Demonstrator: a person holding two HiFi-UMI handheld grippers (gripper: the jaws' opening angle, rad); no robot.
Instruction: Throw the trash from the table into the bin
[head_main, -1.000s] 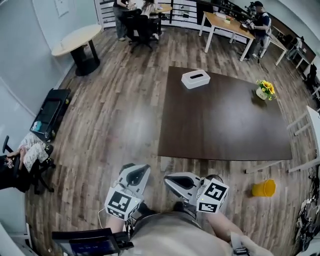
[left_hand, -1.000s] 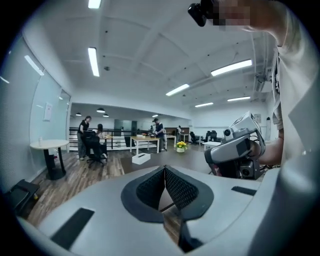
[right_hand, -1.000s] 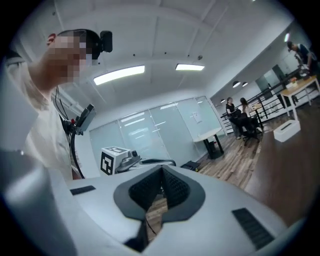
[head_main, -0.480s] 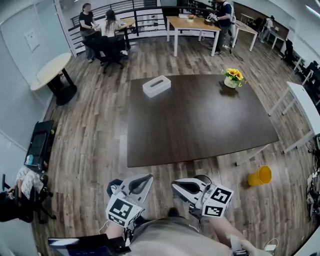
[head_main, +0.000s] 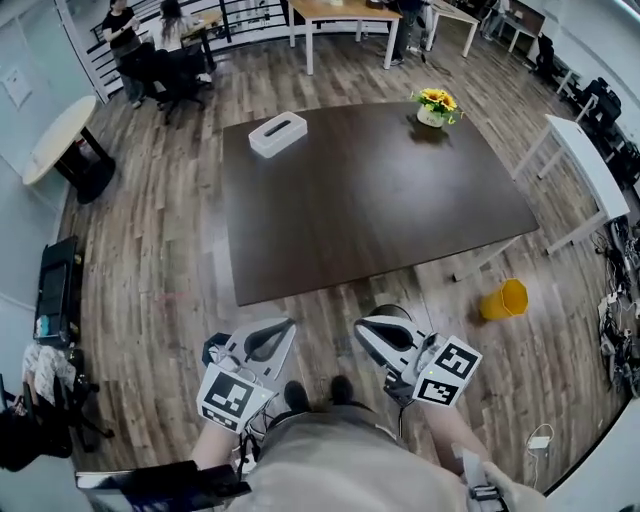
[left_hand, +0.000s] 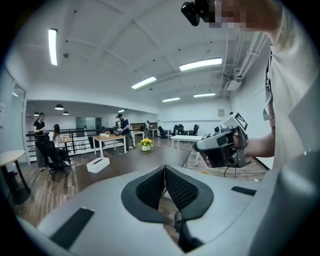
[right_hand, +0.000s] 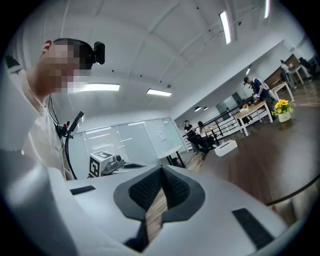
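The left gripper (head_main: 275, 332) and the right gripper (head_main: 368, 330) are held side by side, close to the torso, tips pointed forward; the left is tilted slightly downward, the right is held level; both pairs of jaws are closed, pad against pad.

Table (head_main: 380, 200): dark smooth wood, slight sheen. Floor (head_main: 160, 250): grey-brown wood planks. Bin (head_main: 503, 299): yellow plastic. Left gripper (left_hand: 164, 169): matt grey plastic, rough black lining.

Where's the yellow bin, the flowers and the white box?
yellow bin (head_main: 503, 299): head view, on its side wall.
flowers (head_main: 436, 100): head view, on the yellow blooms.
white box (head_main: 277, 136): head view, on its top face.
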